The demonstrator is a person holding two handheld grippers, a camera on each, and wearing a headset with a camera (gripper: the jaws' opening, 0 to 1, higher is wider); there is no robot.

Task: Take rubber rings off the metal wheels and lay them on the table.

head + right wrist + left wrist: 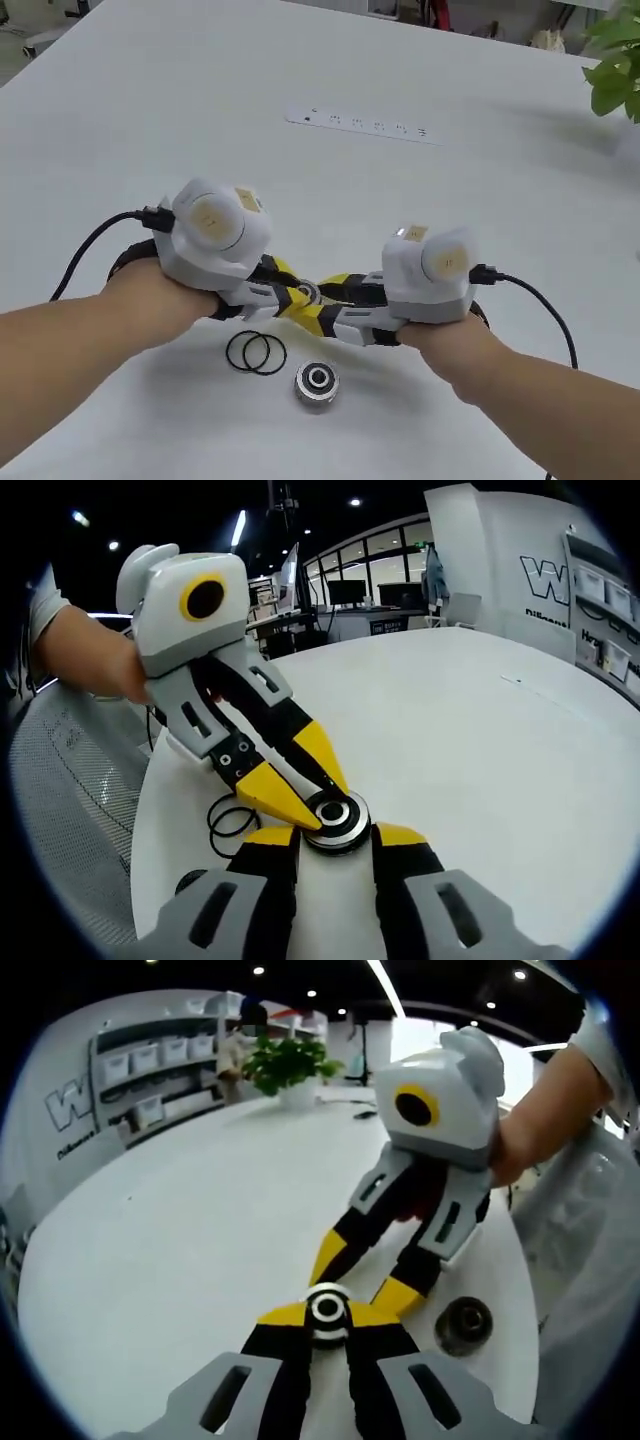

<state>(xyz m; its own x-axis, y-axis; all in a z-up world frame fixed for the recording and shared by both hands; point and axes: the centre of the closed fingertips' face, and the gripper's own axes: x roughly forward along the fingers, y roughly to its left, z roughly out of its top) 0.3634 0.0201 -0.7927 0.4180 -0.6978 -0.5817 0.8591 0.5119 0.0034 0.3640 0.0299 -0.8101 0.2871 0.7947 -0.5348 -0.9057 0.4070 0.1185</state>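
A small metal wheel (pixel 306 294) with a black rubber ring is held above the white table between both grippers. My left gripper (pixel 328 1318) is shut on the wheel (pixel 328 1306), whose round face points at its camera. My right gripper (pixel 335 836) comes in from the opposite side, its yellow tips pressed against both sides of the same wheel (pixel 336 818). In the head view the left gripper (pixel 293 292) and right gripper (pixel 326 298) meet tip to tip. Two loose black rubber rings (pixel 256 353) lie overlapping on the table below. A second metal wheel (pixel 317 383) lies beside them.
A white power strip (pixel 365 125) lies farther back on the table (pixel 450 190). A green plant (pixel 615 60) stands at the far right edge. A black cable (pixel 85 250) trails from each gripper. Shelves with bins line the wall (pixel 150 1070) in the left gripper view.
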